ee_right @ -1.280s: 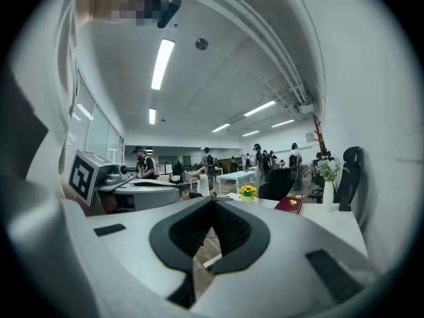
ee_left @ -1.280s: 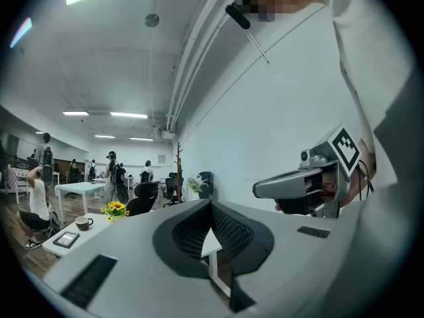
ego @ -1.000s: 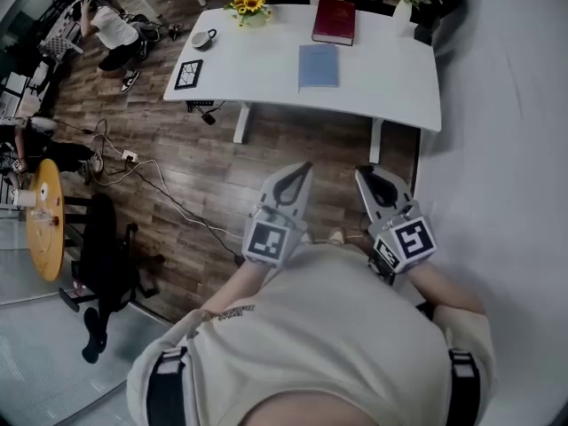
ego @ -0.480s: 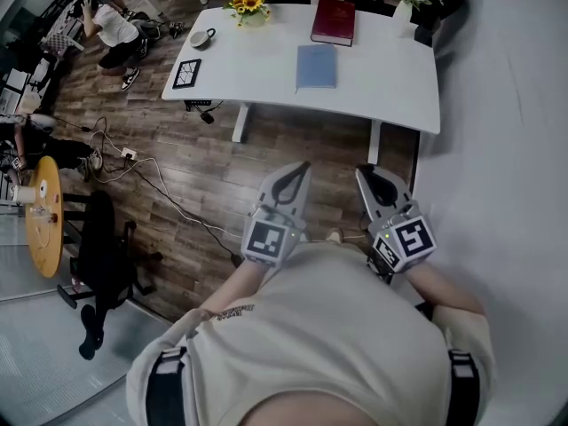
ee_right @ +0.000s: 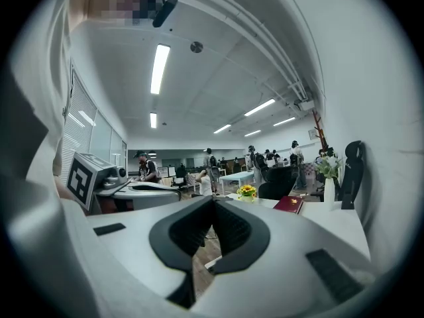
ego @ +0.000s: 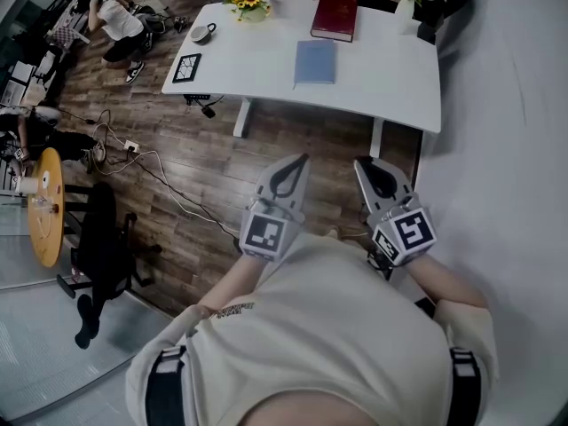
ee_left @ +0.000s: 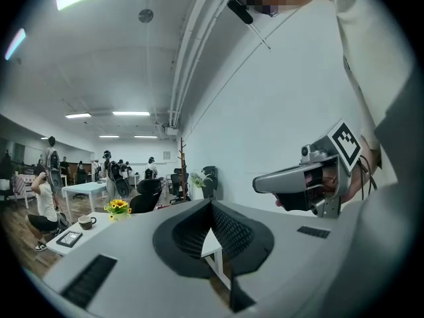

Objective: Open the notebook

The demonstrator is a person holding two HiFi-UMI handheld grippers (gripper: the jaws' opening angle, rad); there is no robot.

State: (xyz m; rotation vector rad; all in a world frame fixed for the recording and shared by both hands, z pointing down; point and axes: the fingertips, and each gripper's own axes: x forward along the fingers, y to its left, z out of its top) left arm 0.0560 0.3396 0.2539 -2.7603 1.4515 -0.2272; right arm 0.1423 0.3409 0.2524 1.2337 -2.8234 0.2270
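Observation:
A blue notebook (ego: 316, 62) lies shut on the white table (ego: 390, 82), well ahead of me across the wood floor. A dark red book (ego: 335, 18) lies shut behind it and shows again as the red book (ee_right: 289, 204) in the right gripper view. My left gripper (ego: 300, 161) and right gripper (ego: 362, 163) are held side by side at chest height, pointing at the table and far short of it. The left gripper (ee_left: 211, 207) has its jaws together with nothing between them. So does the right gripper (ee_right: 213, 201).
On the table stand a pot of sunflowers (ego: 249, 3), a cup (ego: 203, 34), a black tablet (ego: 187, 67) and a white vase (ego: 407, 13). Cables (ego: 146, 171) trail over the floor at left, near an office chair (ego: 102, 238). A white wall (ego: 506, 149) runs along the right. People stand far off.
Both grippers have edged a little forward toward the table, still side by side and shut. Nothing on the table has moved.

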